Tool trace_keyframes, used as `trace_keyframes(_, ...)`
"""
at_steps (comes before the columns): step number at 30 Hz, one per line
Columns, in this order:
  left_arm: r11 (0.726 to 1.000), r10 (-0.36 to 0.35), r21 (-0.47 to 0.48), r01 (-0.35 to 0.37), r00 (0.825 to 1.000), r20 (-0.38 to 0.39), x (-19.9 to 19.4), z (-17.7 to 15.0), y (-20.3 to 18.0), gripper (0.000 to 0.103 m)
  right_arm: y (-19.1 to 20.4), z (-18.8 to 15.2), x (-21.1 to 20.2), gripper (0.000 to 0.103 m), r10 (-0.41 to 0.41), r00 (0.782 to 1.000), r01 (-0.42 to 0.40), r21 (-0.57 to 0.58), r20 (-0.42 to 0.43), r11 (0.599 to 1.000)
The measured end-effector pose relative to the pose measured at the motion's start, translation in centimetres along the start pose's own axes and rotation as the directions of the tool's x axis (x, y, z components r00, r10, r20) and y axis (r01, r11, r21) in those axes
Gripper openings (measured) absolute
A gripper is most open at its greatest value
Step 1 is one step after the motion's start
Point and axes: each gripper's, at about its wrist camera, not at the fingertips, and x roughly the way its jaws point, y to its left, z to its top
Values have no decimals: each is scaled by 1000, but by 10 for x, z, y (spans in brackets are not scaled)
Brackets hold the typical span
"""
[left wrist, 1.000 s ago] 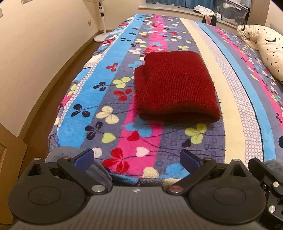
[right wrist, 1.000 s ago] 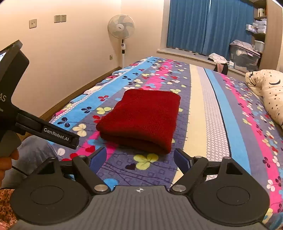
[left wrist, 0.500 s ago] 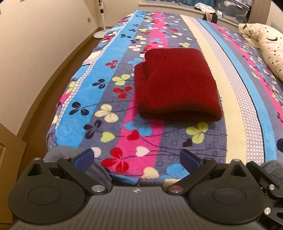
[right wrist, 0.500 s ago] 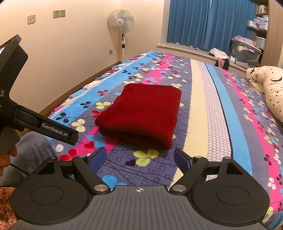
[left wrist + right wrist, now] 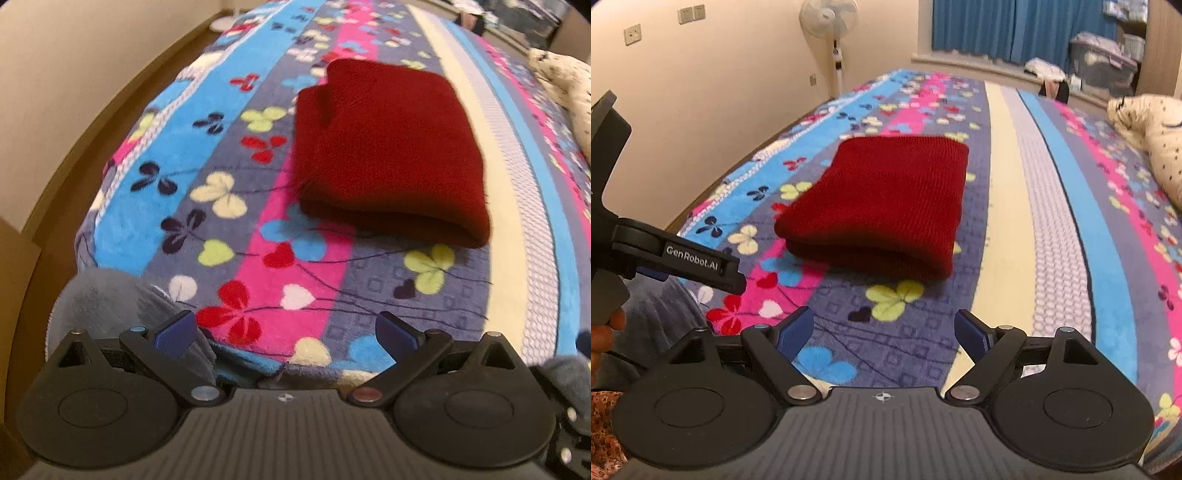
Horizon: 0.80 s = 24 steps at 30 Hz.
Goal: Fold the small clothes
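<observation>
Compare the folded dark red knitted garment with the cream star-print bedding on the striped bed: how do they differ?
The folded dark red knitted garment lies flat and squared mid-bed; the cream star-print bedding is bunched in a rumpled heap at the bed's right edge. The garment is plain; the bedding carries dark stars. Both rest on the striped floral blanket, untouched by either gripper.

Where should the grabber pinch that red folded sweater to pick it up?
Probably the thick rolled fold along the near edge of the red sweater. It faces the open right gripper and bulges above the blanket, so the fingers could come from the near side and close over all layers together.
</observation>
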Motion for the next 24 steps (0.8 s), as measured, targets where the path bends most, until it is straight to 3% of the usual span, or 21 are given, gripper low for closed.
trace_keyframes(5,992,-47,-120,39,997,-58,29,25,6,103,-25,9,33,87,22,998,-20,23,-63,1000)
trace_keyframes(9,979,-86,-190,69,993,-82,48,54,-4,103,-66,45,72,87,38,992,-29,76,-118,997)
trace_keyframes(14,963,-117,-254,92,989,-87,79,87,-23,103,-125,130,146,90,144,974,-115,166,-175,979)
trace_keyframes(17,940,-103,-330,83,994,-45,96,98,-24,103,-164,189,209,93,290,943,-233,296,-166,926)
trace_keyframes(21,925,-84,-373,78,997,0,111,103,-22,103,-193,247,295,94,351,916,-248,418,-192,874)
trace_keyframes(24,884,-133,-451,120,991,5,128,100,-7,103,-195,266,349,94,372,898,-245,433,-237,867)
